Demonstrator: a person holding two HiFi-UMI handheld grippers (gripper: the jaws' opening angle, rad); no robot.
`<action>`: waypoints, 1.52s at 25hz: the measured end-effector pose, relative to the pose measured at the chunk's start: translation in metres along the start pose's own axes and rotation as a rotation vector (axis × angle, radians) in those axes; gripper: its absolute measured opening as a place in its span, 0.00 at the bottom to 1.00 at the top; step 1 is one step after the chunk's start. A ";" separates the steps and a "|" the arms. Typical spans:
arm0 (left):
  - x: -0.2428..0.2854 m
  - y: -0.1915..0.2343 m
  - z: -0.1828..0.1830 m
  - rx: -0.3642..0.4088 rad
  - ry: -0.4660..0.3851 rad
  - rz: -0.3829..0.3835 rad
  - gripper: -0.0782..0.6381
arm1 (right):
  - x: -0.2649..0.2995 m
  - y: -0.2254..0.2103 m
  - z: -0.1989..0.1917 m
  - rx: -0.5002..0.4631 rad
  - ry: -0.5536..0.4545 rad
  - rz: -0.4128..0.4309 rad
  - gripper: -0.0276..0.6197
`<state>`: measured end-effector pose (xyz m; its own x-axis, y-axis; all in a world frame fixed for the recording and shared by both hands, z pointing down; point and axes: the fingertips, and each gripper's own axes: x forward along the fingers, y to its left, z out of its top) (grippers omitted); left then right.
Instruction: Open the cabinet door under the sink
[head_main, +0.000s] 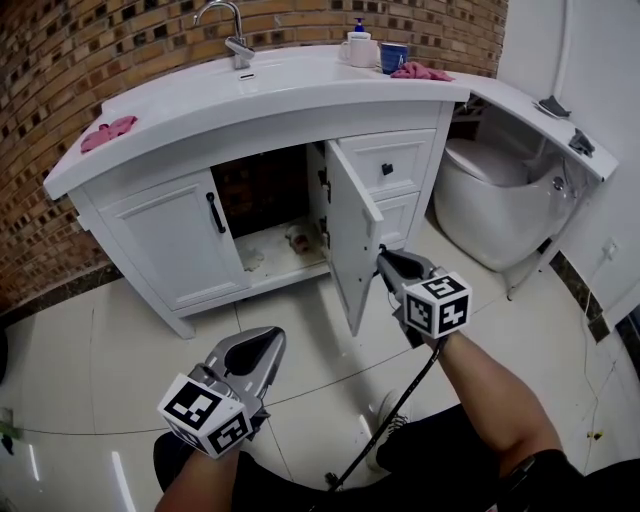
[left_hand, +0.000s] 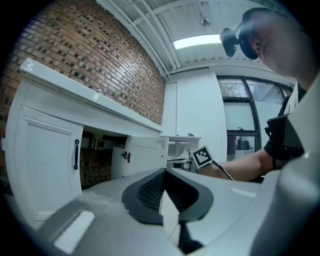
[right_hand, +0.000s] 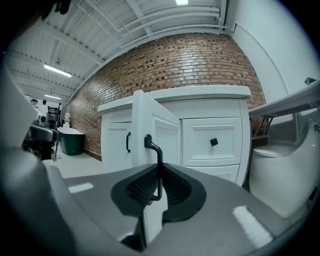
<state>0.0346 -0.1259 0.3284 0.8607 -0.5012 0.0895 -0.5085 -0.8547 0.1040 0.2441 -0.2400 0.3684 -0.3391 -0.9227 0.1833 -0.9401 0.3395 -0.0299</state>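
Your right gripper (head_main: 384, 257) grips the handle (right_hand: 158, 160) of the cabinet door (head_main: 348, 215).
Jaws pinched on it, door standing open; your left gripper (head_main: 268, 340) hangs closed, empty.

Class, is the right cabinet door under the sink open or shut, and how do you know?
Open: the door stands swung out, baring the inside; the right hand-held gripper is shut on its handle.

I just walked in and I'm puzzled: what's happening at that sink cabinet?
A person is working with handheld tongs. The right tongs are clamped on the thin black metal handle of the white panelled cabinet door under the sink, which stands swung open. The left tongs hang shut and empty. The other white door is closed.
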 end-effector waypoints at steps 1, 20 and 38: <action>0.001 0.001 0.002 -0.001 -0.007 0.004 0.12 | -0.001 -0.004 0.000 0.002 -0.005 -0.017 0.09; -0.018 0.003 0.009 -0.008 -0.031 0.052 0.12 | -0.046 -0.018 -0.001 0.096 -0.025 -0.143 0.08; -0.093 0.009 -0.009 0.014 0.011 0.153 0.12 | -0.115 0.191 0.017 -0.004 0.039 0.412 0.05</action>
<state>-0.0504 -0.0862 0.3297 0.7726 -0.6246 0.1139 -0.6335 -0.7702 0.0742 0.1029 -0.0720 0.3250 -0.6857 -0.7016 0.1936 -0.7255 0.6802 -0.1047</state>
